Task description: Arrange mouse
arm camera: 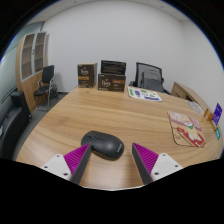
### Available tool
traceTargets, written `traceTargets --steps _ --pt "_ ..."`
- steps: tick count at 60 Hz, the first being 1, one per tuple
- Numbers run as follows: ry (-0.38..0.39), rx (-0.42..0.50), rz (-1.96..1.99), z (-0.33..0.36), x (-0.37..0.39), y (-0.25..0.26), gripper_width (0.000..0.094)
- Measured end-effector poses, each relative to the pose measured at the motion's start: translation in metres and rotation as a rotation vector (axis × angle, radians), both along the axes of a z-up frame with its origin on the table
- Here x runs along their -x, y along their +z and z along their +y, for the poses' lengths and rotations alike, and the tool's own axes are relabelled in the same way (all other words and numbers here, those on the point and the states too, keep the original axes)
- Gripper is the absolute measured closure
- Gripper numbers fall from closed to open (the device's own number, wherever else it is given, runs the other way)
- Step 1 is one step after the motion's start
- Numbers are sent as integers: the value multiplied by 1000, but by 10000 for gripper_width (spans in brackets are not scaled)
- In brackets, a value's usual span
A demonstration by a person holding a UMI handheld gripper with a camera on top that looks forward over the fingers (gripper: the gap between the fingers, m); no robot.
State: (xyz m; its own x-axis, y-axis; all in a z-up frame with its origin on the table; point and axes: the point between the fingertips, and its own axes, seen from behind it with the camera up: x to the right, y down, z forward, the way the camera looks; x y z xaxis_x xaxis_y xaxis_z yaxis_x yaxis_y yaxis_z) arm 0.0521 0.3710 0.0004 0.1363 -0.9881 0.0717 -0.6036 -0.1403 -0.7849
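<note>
**Black mouse waits between the fingers**

Black and smooth, the rounded plastic computer mouse [103,144] lies flat on the pale wooden table [100,115]. It sits just ahead of the gripper [113,160], nearer the left finger than the right one. The two fingers with their bright pink pads [77,158] stand wide apart, and neither one seems to press on the mouse.

To me this looks like the reaching step: the mouse has not been picked up. Next, the gripper needs to slide a little left so the mouse is in the middle, then go forward and squeeze gently on its sides.

Farther off on the table lie a colourful printed sheet [186,128] and a white paper with green marks [143,95]. Dark cardboard boxes [103,78] stand at the far end. Black office chairs [149,76] wait by the white wall.
</note>
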Motion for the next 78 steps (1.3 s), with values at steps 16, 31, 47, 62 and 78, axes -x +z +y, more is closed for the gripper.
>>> traceTargets --steps 16,31,47,62,78 --pt "0 -3 -4 1 -30 -2 70" --pt "13 -1 1 6 -54 -2 69" --pt "28 -1 -2 12 -73 -7 71" --pt "22 -4 8 13 -93 -11 68" --pt "-5 -6 20 10 -122 -13 67"
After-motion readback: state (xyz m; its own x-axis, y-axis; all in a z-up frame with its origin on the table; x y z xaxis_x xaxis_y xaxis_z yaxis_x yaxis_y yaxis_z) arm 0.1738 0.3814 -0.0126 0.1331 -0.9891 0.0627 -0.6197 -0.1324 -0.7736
